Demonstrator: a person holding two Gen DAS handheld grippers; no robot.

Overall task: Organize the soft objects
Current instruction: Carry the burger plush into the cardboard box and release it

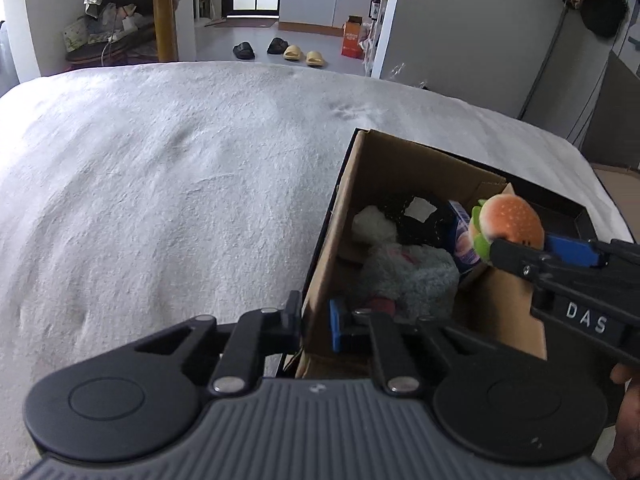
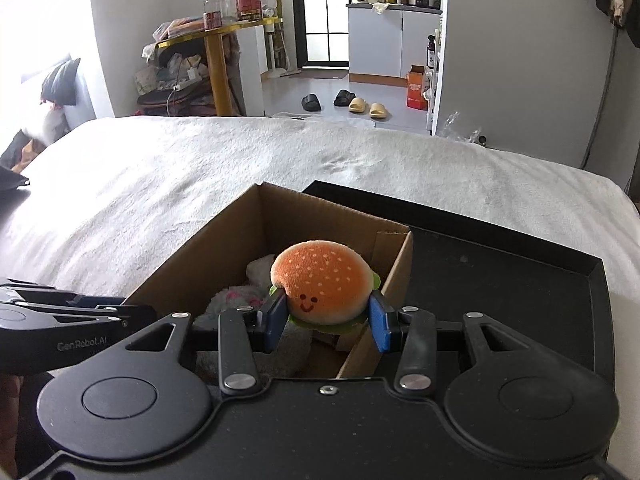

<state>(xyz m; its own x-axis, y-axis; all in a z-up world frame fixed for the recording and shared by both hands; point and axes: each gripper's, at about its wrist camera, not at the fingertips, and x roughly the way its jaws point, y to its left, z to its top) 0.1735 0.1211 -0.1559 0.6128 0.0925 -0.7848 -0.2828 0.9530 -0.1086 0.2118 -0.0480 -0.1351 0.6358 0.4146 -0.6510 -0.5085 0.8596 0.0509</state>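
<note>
My right gripper is shut on a plush hamburger with a smiling face and holds it over the open cardboard box. The hamburger also shows in the left wrist view, above the box's right side. Inside the box lie a grey fluffy toy, a white plush and a dark item. My left gripper straddles the box's near left wall, one finger outside and one inside, gripping the wall.
The box stands next to a black tray-like lid on a bed with a white blanket. Beyond the bed are slippers, a gold-legged table with clutter and a kitchen doorway.
</note>
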